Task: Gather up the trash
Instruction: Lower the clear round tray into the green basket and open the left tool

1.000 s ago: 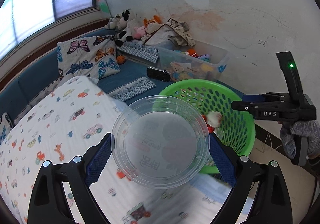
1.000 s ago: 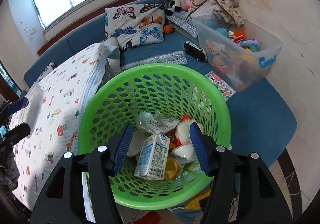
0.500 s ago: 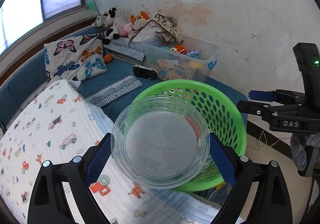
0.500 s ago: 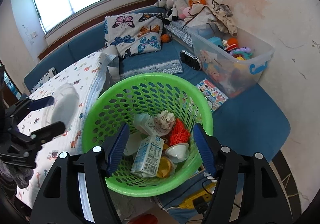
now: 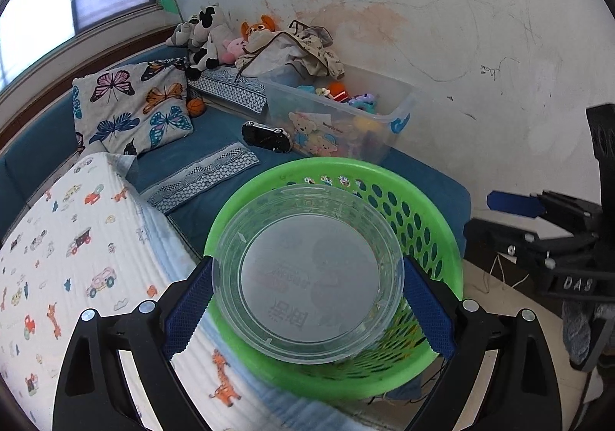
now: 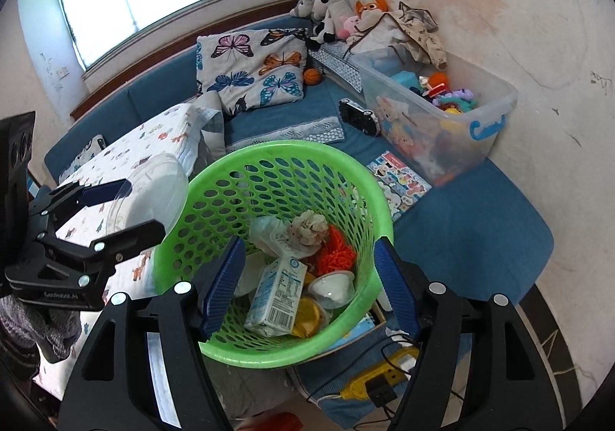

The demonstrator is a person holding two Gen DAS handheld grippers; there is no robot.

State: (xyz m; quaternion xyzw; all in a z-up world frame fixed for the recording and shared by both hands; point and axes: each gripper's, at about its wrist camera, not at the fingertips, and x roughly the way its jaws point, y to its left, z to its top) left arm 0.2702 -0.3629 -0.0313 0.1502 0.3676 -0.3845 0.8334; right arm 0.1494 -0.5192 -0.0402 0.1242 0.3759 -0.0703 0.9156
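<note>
My left gripper [image 5: 307,300] is shut on a clear round plastic container [image 5: 307,273], its blue pads pressing on the rim from both sides. It holds the container over the near side of a green perforated basket [image 5: 434,216]. In the right wrist view the container [image 6: 153,185] hangs at the left rim of the basket [image 6: 269,354]. A milk carton [image 6: 276,292], crumpled paper [image 6: 307,227], orange netting [image 6: 338,250] and a white cup [image 6: 330,287] lie inside. My right gripper [image 6: 307,250] hovers above the basket. Its jaws are opening and hold nothing.
A clear bin of toys [image 6: 442,116] stands on the blue couch against the wall, with a butterfly pillow [image 6: 253,70] and plush toys behind. A printed blanket [image 5: 77,239] lies left of the basket. A yellow power strip [image 6: 380,381] with cables sits on the floor below.
My left gripper has carried the container from over the blanket to over the basket. The right gripper's jaws have spread wider and it has drawn back a little from the trash.
</note>
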